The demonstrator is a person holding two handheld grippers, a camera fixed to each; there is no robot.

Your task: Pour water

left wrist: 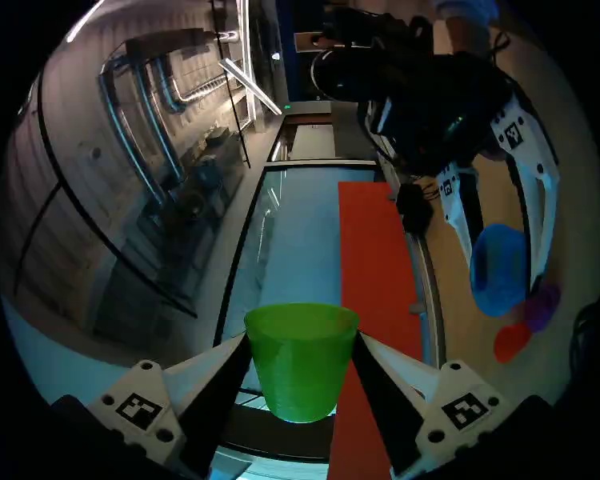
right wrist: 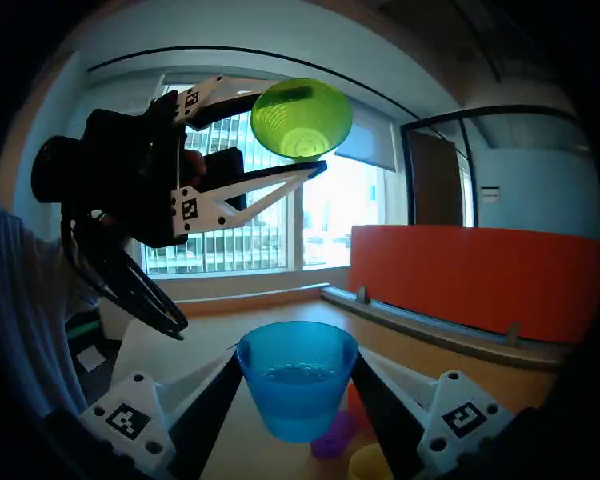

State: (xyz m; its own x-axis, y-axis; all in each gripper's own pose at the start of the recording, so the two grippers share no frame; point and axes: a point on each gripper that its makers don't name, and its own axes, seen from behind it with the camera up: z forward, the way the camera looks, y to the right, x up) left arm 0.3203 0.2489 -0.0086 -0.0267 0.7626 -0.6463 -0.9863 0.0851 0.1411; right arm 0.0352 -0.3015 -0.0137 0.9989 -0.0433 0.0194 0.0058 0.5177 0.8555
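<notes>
Tilted translucent green cup, higher than tapered blue cup.

A wooden table bears a purple cup and a yellow cup.

Left gripper held high, tipped, right gripper level, both jaws clamped

Partition: an orange partition stands on the far edge of the worktop.
Worktop: pale wood worktop, just below the partition.
Window: wide window left of the partition, bright daylight, buildings outside.
Door: dark-framed door behind the partition.
</notes>
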